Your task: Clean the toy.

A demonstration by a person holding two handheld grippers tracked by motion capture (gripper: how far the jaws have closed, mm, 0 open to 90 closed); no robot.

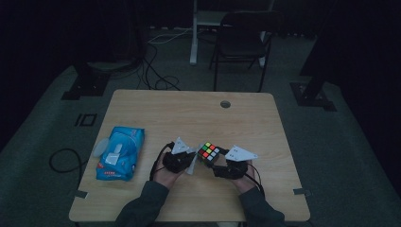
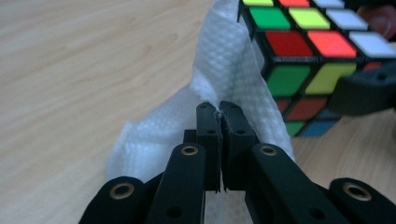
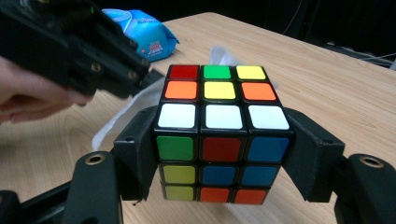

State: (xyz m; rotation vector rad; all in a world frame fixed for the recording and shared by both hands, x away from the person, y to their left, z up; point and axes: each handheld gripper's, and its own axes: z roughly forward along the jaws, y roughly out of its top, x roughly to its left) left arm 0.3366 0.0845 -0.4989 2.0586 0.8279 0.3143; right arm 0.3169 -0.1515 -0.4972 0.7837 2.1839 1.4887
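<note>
Puzzle cube (image 3: pixel 223 135) sits clamped between the two jaws of the right gripper (image 3: pixel 223 154), one pad on each side face, scrambled top face toward the camera; cube held above the wooden table (image 1: pixel 189 113). Left gripper (image 2: pixel 220 116) has its jaws pressed together on a fold of white wipe (image 2: pixel 224 70); wipe rises ahead of its tips and lies against the cube's side face. Blue wipes pack (image 1: pixel 119 152) lies on the table well to the outer side of the left gripper, apart from both.
</note>
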